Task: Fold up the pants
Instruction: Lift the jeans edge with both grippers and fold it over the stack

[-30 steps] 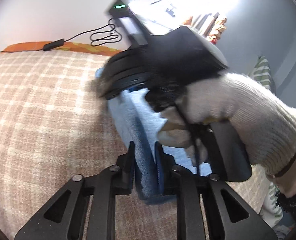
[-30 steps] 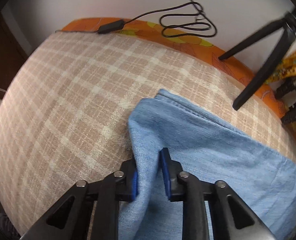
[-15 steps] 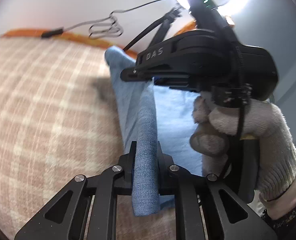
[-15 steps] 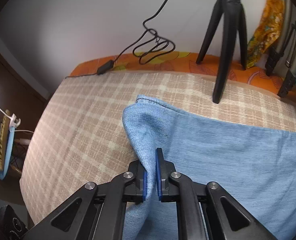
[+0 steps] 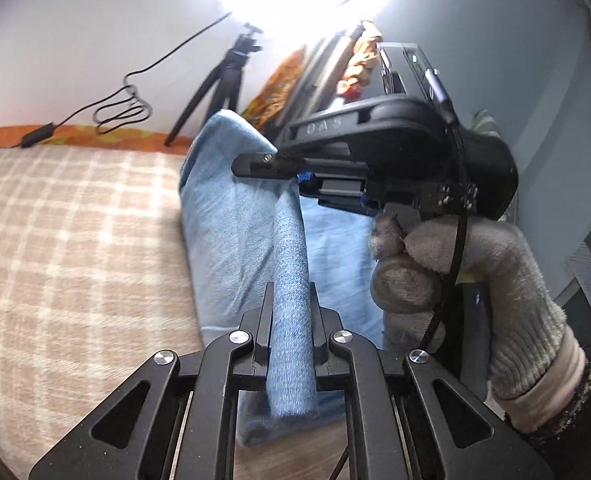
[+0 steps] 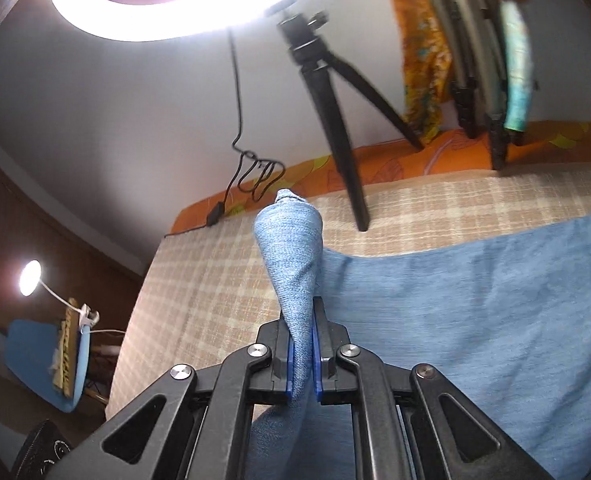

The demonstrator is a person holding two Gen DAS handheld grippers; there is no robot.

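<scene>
Both grippers are on the cloth: the left gripper (image 5: pixel 289 322) is pinching a rolled edge of the blue pants (image 5: pixel 231 240), and the right gripper (image 6: pixel 301 354) is clamped on another bunch of the same edge, which stands up in a cone at twelve o'clock from its jaws. The pants are lifted at this end; the rest lies spread on the checked bedcover (image 6: pixel 199 280), running off toward three o'clock in the right wrist view. The risk, as I judge it: thick denim bunched in narrow jaws can slide out under its own weight if the lift goes higher, and uneven pulling would skew the fold. The gloved right hand (image 5: pixel 467 276) sits close at three o'clock of the left gripper, so the two tools could knock together. Watch the tripod (image 6: pixel 335 120) at one o'clock, standing on the bed just beyond the cloth; a swing that way could tip it. Open bedcover lies at nine to eleven o'clock, up to the orange border (image 6: pixel 319 172) and cable (image 6: pixel 255 176).
</scene>
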